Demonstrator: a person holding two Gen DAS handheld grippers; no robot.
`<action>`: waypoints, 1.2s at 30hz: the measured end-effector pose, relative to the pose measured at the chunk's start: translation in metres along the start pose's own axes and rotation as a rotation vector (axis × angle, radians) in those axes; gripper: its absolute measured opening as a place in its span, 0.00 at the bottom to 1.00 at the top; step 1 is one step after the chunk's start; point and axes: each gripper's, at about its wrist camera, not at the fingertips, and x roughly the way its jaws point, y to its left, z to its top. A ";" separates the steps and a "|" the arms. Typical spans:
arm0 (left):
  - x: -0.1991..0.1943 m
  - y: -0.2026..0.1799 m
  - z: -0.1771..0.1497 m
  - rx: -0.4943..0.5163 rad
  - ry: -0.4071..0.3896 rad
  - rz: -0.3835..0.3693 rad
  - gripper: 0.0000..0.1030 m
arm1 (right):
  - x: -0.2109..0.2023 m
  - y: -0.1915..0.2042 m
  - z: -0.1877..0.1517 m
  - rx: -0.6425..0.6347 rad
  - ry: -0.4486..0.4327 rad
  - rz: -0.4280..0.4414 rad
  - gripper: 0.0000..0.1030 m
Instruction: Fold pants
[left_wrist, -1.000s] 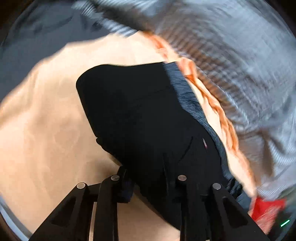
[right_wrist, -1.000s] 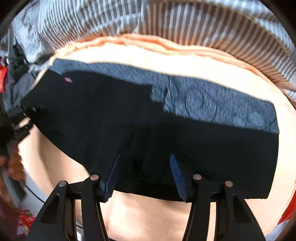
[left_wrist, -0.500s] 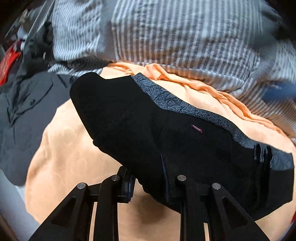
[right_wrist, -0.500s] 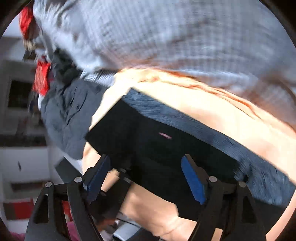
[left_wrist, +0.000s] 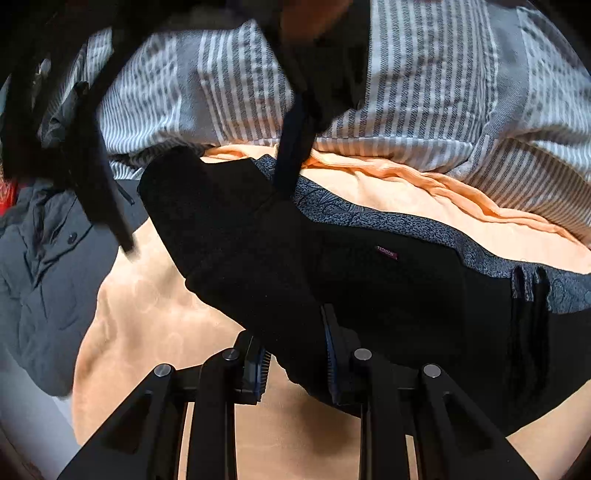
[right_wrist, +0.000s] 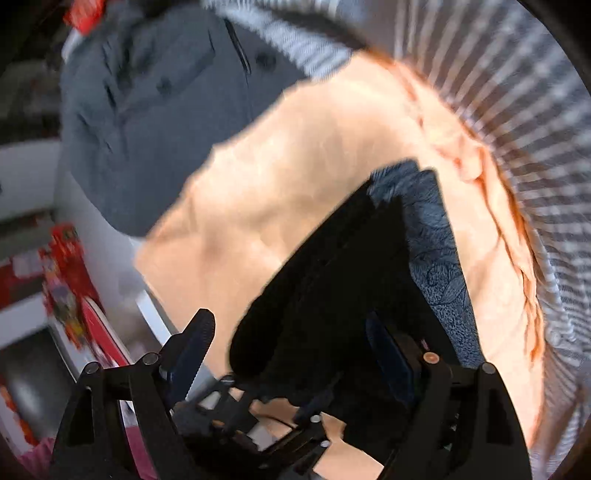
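Observation:
Black pants (left_wrist: 369, 288) with a grey patterned waistband (left_wrist: 424, 229) lie folded across an orange sheet (left_wrist: 147, 314). At the bottom of the left wrist view, my left gripper (left_wrist: 295, 365) is shut on a thick fold of the black cloth at its near edge. My right gripper (left_wrist: 205, 221) hangs from above over the left end of the pants. Its jaws are opening wide. In the blurred right wrist view the right gripper (right_wrist: 288, 354) straddles the end of the pants (right_wrist: 332, 295), and its pads do not press on the cloth. The left gripper (right_wrist: 258, 417) shows just below.
A grey and white striped duvet (left_wrist: 443, 92) borders the sheet at the far side. A dark grey jacket (left_wrist: 37, 277) lies off the sheet's left end. Red items (right_wrist: 62, 288) and white furniture stand beyond the bed edge in the right wrist view.
My right gripper widened, let go of the pants and swung across to the end that the left gripper holds. My left gripper kept its grip, rolled and rose a little.

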 end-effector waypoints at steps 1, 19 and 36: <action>-0.001 0.000 0.000 0.001 0.001 0.000 0.25 | 0.004 -0.002 0.001 -0.004 0.008 -0.014 0.84; -0.073 -0.079 0.023 0.148 -0.094 -0.136 0.25 | -0.071 -0.121 -0.186 0.292 -0.522 0.394 0.17; -0.125 -0.269 -0.022 0.531 -0.065 -0.322 0.25 | -0.028 -0.241 -0.464 0.636 -0.909 0.621 0.18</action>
